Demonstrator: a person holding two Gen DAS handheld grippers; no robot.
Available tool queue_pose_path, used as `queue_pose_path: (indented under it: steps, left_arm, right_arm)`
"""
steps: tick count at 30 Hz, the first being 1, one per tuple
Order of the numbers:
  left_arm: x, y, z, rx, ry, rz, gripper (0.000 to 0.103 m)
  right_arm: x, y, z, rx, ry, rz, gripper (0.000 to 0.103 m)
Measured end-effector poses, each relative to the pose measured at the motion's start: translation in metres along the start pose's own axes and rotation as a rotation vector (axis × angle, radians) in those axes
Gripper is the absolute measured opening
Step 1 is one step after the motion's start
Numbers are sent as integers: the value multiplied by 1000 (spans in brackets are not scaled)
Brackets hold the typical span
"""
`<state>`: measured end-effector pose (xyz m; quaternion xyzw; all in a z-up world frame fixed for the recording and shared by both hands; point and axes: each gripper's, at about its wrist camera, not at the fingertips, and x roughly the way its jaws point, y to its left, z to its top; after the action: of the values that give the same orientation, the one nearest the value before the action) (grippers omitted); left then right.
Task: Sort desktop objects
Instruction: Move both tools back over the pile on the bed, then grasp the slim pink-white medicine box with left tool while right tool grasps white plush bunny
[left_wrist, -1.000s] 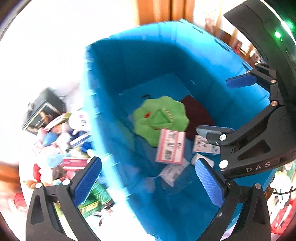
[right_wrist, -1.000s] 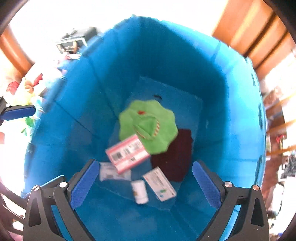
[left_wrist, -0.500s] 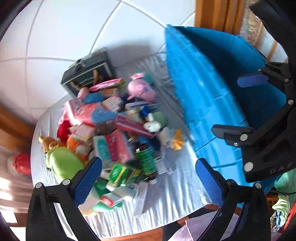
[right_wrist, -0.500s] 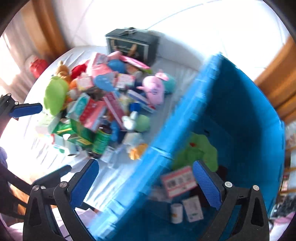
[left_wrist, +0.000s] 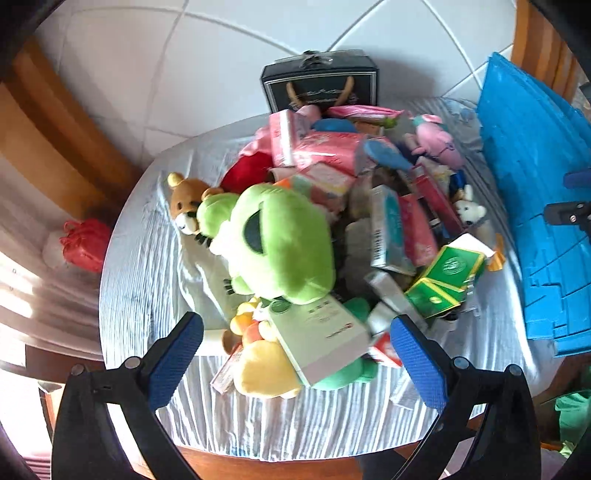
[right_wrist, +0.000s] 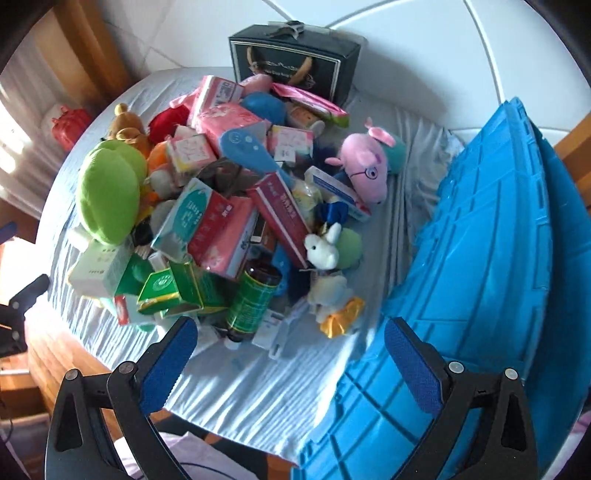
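A pile of toys and boxes covers the round cloth-covered table (left_wrist: 147, 266). In the left wrist view a green plush (left_wrist: 280, 243) tops the pile, with a pale green box (left_wrist: 325, 339) and a yellow plush (left_wrist: 266, 365) nearest my left gripper (left_wrist: 295, 354), which is open, empty and above them. In the right wrist view my right gripper (right_wrist: 291, 358) is open and empty above the cloth in front of a brown bottle with a green label (right_wrist: 255, 299) and a white bunny plush (right_wrist: 325, 254). The blue crate (right_wrist: 480, 295) stands at the right.
A dark gift box (right_wrist: 295, 59) stands at the back of the table, also in the left wrist view (left_wrist: 321, 85). A pink pig plush (right_wrist: 369, 166) lies near the crate. A red bag (left_wrist: 85, 240) sits beyond the table's left edge. The crate wall (left_wrist: 535, 206) bounds the right side.
Both grippers have swung left, away from over the crate's inside to above the pile on the table. Both stay open and empty.
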<state>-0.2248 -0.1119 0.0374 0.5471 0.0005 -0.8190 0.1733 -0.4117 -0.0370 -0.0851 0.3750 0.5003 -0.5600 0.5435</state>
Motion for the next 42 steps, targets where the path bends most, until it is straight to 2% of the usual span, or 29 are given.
queue_pose_path:
  steps: [5, 10, 12, 13, 15, 17, 19, 21, 28, 31, 34, 36, 38, 40, 42]
  left_arm:
    - [42, 75, -34, -121, 40, 8, 103]
    - [82, 125, -70, -144, 42, 84, 103]
    - [100, 139, -86, -157, 58, 70, 103]
    - [109, 145, -95, -167, 70, 51, 102]
    - [129, 153, -111, -195, 101, 3, 94]
    - [146, 156, -124, -210, 125, -41, 87]
    - [163, 153, -134, -201, 139, -56, 85]
    - [176, 150, -140, -170, 147, -47, 76]
    - [213, 143, -148, -138, 174, -66, 74]
    - [220, 138, -142, -132, 168, -94, 75]
    - [226, 132, -140, -105, 179, -87, 74]
    - [233, 130, -144, -100, 208, -95, 59]
    - [233, 130, -145, -109, 199, -103, 55]
    - [233, 130, -144, -122, 191, -106, 54]
    - [234, 130, -143, -139, 182, -112, 54]
  right_arm:
    - [31, -1, 11, 71, 38, -42, 103]
    - [57, 2, 19, 102, 67, -89, 103]
    - [67, 7, 20, 95, 72, -111, 103]
    - [71, 12, 23, 132, 85, -117, 103]
    - [82, 16, 22, 132, 101, -141, 103]
    - [94, 19, 21, 121, 111, -181, 101]
    - [105, 21, 21, 120, 126, -213, 91]
    - [118, 18, 20, 136, 148, -217, 80]
    - [160, -2, 11, 248, 229, -258, 79]
    - [177, -13, 5, 300, 249, -244, 76]
    - [190, -18, 1, 340, 242, -230, 75]
    - [197, -21, -1, 353, 234, -244, 70]
    - [205, -26, -4, 368, 227, -256, 65]
    - [213, -31, -7, 393, 227, -240, 62]
    - [220, -36, -10, 412, 232, -240, 52]
